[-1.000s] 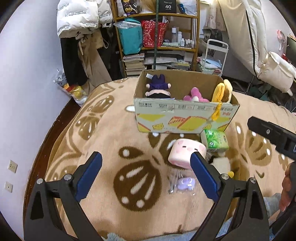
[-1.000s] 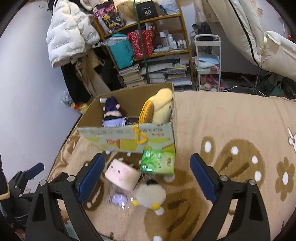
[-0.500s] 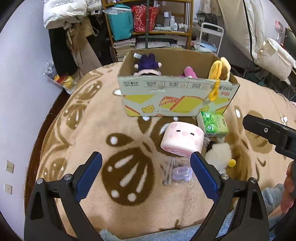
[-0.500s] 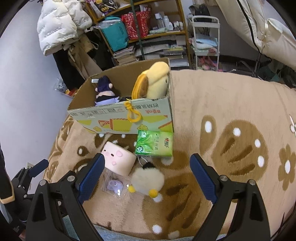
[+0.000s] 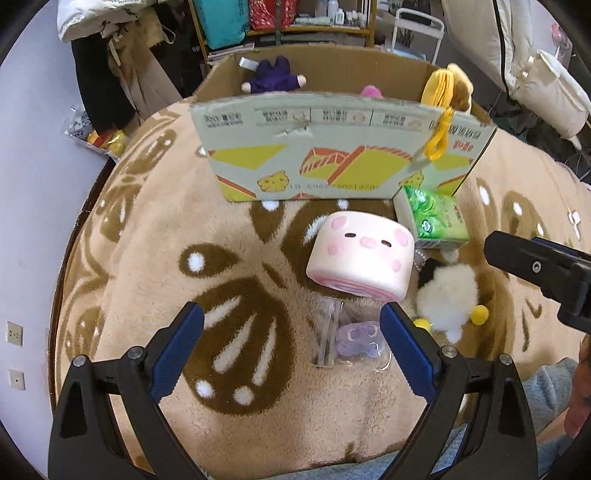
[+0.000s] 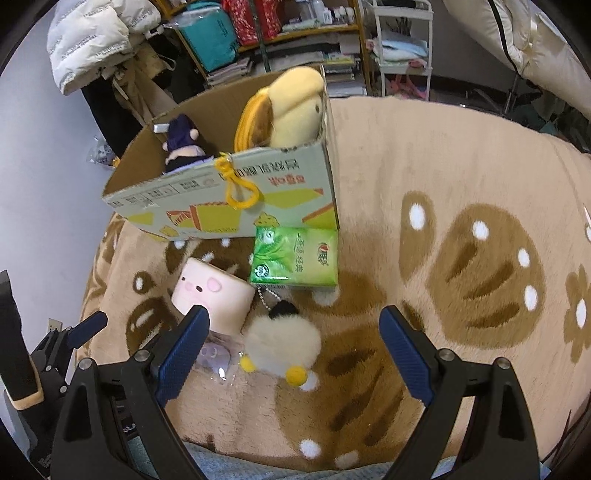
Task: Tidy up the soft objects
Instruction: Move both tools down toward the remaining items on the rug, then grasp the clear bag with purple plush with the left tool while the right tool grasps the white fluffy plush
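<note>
On the tan blanket with its brown flower pattern, a cardboard box stands open at the top, and the loose soft things lie in a cluster just in front of it. Inside the box sit a purple doll, a pink plush that barely shows above the wall, and a yellow plush leaning in the right-hand corner, its yellow clip loop hanging over the front wall. A green tissue pack lies touching the foot of the box at that same corner. Just beside it rests the pink pig-face cushion, tilted with its face upward. Against its near edge lies a clear bag holding a small purple toy. To the right of that sits a fluffy white pompom toy with yellow feet and a bead chain running toward the tissue pack.

The left hand-held gripper hangs over the blanket with its blue-padded fingers spread wide and nothing between them; the pig cushion and the bagged toy lie just ahead of its right finger. The right hand-held gripper is likewise released and empty, its fingers wide apart above the pompom toy, touching nothing. Behind the bed stand crowded shelves and a white puffy jacket.
</note>
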Action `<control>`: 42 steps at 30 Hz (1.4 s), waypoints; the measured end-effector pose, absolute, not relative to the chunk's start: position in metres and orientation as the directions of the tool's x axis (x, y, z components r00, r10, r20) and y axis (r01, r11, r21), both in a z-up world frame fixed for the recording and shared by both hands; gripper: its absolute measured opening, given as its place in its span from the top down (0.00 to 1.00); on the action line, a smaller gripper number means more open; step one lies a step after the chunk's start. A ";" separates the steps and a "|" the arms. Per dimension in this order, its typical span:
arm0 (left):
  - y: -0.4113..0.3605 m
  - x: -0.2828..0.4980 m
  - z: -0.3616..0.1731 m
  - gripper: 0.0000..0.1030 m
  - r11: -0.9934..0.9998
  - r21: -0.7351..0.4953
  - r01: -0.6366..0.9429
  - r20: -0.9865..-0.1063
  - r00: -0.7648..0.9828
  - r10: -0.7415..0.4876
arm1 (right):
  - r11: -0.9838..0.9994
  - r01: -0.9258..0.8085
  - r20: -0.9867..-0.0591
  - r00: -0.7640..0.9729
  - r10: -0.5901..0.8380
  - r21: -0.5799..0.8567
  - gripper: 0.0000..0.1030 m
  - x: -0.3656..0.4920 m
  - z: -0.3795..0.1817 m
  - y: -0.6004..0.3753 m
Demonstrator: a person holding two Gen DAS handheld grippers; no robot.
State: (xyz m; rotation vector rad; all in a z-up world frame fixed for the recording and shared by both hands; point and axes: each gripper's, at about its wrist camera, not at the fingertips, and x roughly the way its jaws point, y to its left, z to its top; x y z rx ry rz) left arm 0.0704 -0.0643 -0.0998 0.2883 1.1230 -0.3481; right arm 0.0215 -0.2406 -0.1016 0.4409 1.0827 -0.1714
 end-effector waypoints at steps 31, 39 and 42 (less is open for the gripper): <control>-0.100 0.064 -0.157 0.08 0.838 0.019 0.545 -0.970 0.212 -0.116 | 0.877 0.395 -0.952 0.240 0.188 0.273 0.11 0.042 -0.168 -0.229; -0.104 0.068 -0.166 0.08 0.854 -0.011 0.520 -0.977 0.177 -0.121 | 0.876 0.400 -0.956 0.219 0.194 0.270 0.11 0.045 -0.176 -0.225; -0.105 0.067 -0.166 0.08 0.855 -0.022 0.518 -0.977 0.170 -0.127 | 0.876 0.400 -0.957 0.216 0.195 0.269 0.11 0.045 -0.181 -0.225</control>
